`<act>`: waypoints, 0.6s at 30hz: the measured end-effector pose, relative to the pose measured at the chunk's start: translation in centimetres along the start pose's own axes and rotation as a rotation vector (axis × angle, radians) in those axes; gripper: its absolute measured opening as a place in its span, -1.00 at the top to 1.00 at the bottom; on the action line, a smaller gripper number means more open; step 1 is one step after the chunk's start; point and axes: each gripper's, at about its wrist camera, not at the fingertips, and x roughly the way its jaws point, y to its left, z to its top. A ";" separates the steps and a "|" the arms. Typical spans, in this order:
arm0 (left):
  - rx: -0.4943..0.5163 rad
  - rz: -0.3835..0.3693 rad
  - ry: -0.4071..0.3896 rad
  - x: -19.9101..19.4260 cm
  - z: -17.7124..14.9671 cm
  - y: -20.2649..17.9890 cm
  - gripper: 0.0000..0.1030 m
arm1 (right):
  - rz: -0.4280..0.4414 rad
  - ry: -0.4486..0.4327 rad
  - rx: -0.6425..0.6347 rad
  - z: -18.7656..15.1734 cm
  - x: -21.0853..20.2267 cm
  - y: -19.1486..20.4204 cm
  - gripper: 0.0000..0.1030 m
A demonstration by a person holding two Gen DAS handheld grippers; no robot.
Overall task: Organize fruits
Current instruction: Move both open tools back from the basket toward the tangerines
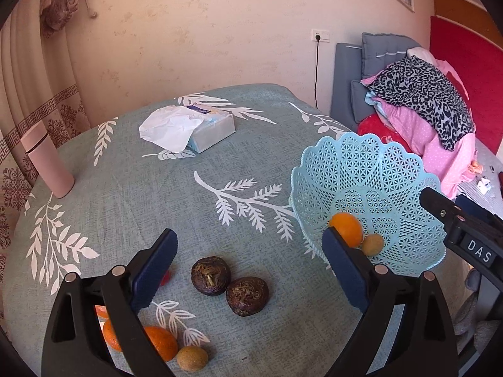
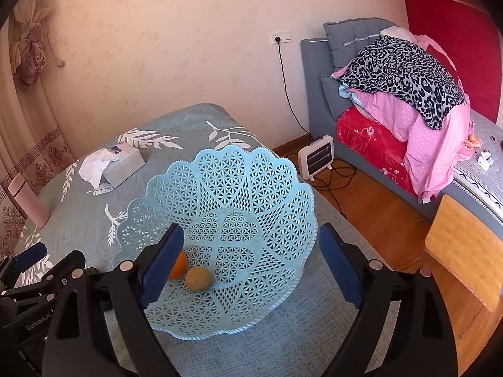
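Altogether, the blue lattice basket [image 2: 239, 194] on the desk [image 1: 132, 188] holds two fruits: one orange [image 1: 345, 228] and one small tan-green fruit [image 1: 373, 244] touching it. Loose on the cloth lie two dark brown round fruits [image 1: 211, 275], side by side, two more oranges [image 1: 163, 342] and one more tan-green fruit [image 1: 192, 358]; something small and red [image 1: 165, 278] peeks from behind a finger. Farther back stand one tissue box [image 1: 201, 128] and one pink flask [image 1: 47, 160]. The left hand-held gripper [image 1: 248, 270] is spread wide over the brown fruits, gripping nothing. The right hand-held gripper [image 2: 251, 267] is likewise spread above the basket, empty. Lettering reads "DAS" and "GenRobot.AI".
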 end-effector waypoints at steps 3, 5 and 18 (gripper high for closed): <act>-0.015 0.021 0.000 -0.2 -0.3 1.0 -0.80 | 0.017 -0.001 0.008 -0.1 -0.1 0.1 -0.73; -0.027 0.031 0.003 -0.4 -0.5 1.8 -0.80 | 0.035 -0.006 0.011 -0.1 -0.3 0.2 -0.73; -0.150 0.148 -0.017 -3.4 -2.2 9.2 -0.80 | 0.183 -0.054 -0.019 -0.8 -2.9 2.8 -0.75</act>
